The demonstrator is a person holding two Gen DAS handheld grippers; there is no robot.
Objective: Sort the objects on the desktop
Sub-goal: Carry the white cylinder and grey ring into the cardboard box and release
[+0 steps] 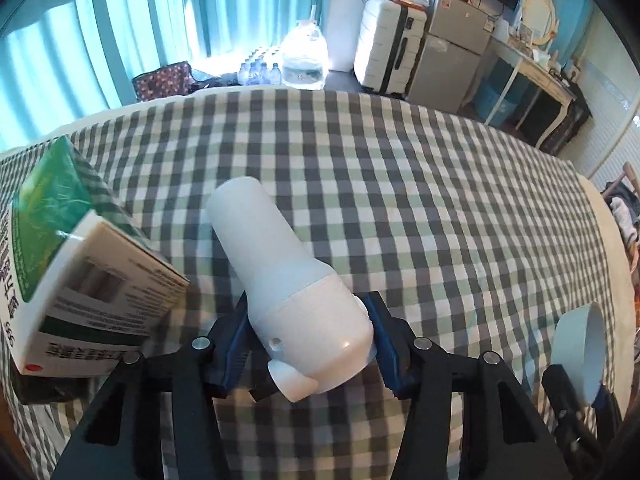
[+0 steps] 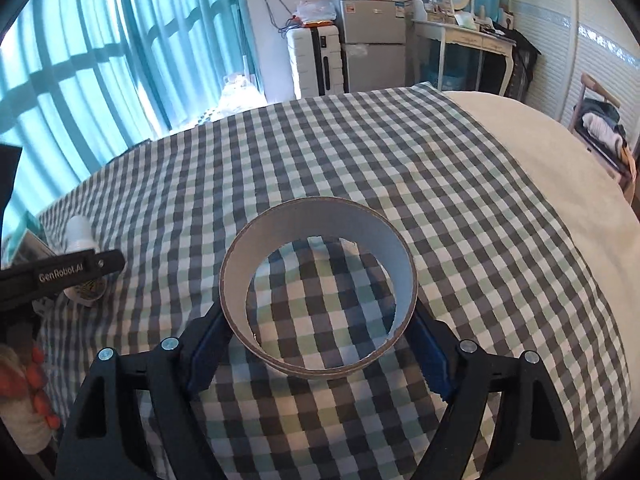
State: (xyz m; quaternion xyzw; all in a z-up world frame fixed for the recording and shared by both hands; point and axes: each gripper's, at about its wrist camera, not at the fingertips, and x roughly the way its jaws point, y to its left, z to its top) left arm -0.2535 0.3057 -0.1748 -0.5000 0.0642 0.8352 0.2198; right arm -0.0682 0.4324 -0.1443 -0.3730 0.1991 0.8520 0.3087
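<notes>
My left gripper [image 1: 308, 344] has its fingers [image 1: 236, 336] clamped on the white bottle [image 1: 288, 280], center frame above the checkered cloth [image 1: 400, 184], a green-and-white box [image 1: 80, 272] at left. My right gripper [image 2: 320, 344] pinches the tape roll [image 2: 318, 292] at lower center.

White bottle [image 1: 298, 296] tilted, clamped between blue pads. Green-and-white box [image 1: 76, 276] just beside it. Brown tape ring [image 2: 318, 286] held above checked cloth.

A home bedroom: suitcase [image 2: 316, 62], fridge [image 2: 374, 46] (small), teal curtains [image 2: 120, 40].
</notes>
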